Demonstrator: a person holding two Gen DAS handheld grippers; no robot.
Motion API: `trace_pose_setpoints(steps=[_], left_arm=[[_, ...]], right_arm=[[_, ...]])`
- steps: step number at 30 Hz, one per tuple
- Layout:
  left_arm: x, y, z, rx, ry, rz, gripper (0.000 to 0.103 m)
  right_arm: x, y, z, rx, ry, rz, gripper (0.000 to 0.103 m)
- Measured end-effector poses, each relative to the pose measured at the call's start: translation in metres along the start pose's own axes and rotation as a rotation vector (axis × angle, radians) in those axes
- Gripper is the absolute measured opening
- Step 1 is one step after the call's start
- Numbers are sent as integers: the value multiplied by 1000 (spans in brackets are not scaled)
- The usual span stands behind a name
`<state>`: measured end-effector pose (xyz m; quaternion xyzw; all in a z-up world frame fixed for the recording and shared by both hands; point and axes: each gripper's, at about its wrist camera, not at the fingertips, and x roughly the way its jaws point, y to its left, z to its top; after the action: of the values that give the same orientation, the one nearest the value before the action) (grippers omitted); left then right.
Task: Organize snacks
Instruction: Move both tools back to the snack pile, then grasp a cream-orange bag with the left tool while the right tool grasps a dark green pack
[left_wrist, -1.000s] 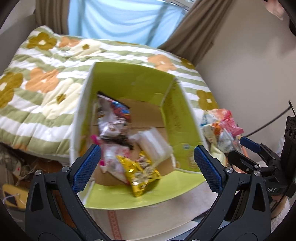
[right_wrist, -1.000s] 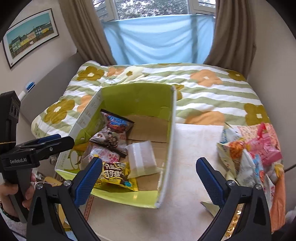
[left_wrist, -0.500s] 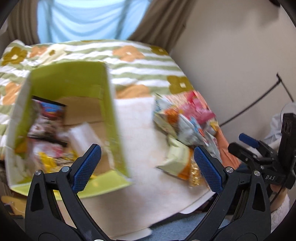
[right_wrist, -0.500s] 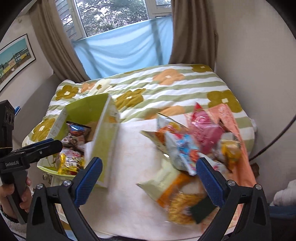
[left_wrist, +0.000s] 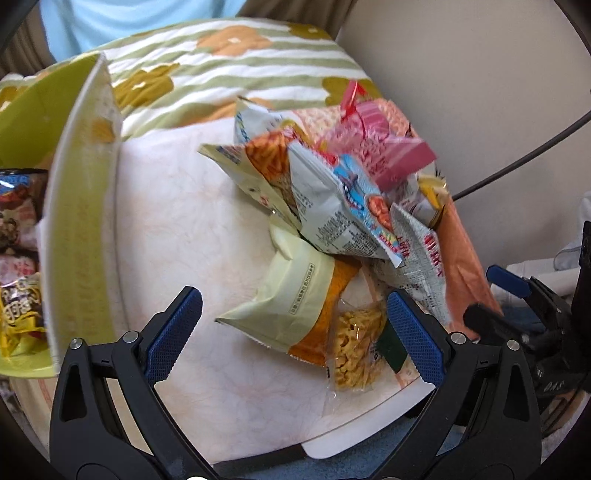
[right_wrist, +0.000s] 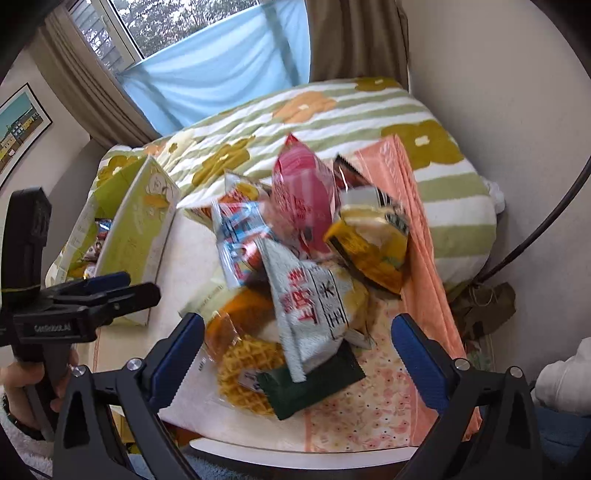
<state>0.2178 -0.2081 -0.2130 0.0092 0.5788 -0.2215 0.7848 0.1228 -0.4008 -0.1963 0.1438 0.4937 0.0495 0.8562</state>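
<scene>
Because every item on the bench (left_wrist: 177, 229) is a light, crinkly foil or film packet, none will resist a grip, but each can slide, crumple or spring out of the pads. At far left stands the green cardboard box (left_wrist: 79, 221), open at the top, with several packets already lying inside it; in the right wrist view it sits just beyond the left gripper (right_wrist: 122, 286), which a hand (right_wrist: 22, 387) holds from below. That left gripper (left_wrist: 293, 334) is spread wide and holds nothing, its pads on either side of a cream-and-orange packet (left_wrist: 291, 295) at the near edge of the pile. Judged by its flat, pillowy look, this one is best taken across a sealed end seam, where the film is doubled and stiff. To its right lies a clear bag of yellow waffle-like crisps (right_wrist: 245, 373); those look brittle, so a pinch on the seam, not the belly, seems wise. Over it leans a grey-white packet with red lettering (right_wrist: 310, 314), then a pink striped packet (right_wrist: 301, 192) and a yellow-gold one (right_wrist: 373, 240) stacked loosely behind, likely to shift if a lower one is pulled. Above this heap, the right gripper (right_wrist: 297, 341) is also wide open and empty.
</scene>
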Motion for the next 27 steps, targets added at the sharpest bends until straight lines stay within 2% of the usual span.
trace_pose_setpoints(steps=[8, 20, 23, 24, 27], left_arm=[[51, -13, 4, 55, 120, 16, 100], [88, -15, 11, 134, 189, 33, 97], [95, -13, 11, 133, 203, 22, 92], [97, -12, 11, 129, 207, 13, 91], [103, -12, 11, 138, 222, 7, 84]], right_arm=[[42, -22, -36, 97, 129, 39, 101], [66, -18, -60, 364, 146, -47, 101], [69, -14, -62, 421, 142, -78, 94], [69, -13, -64, 439, 139, -79, 86], [71, -11, -66, 468, 142, -99, 75]])
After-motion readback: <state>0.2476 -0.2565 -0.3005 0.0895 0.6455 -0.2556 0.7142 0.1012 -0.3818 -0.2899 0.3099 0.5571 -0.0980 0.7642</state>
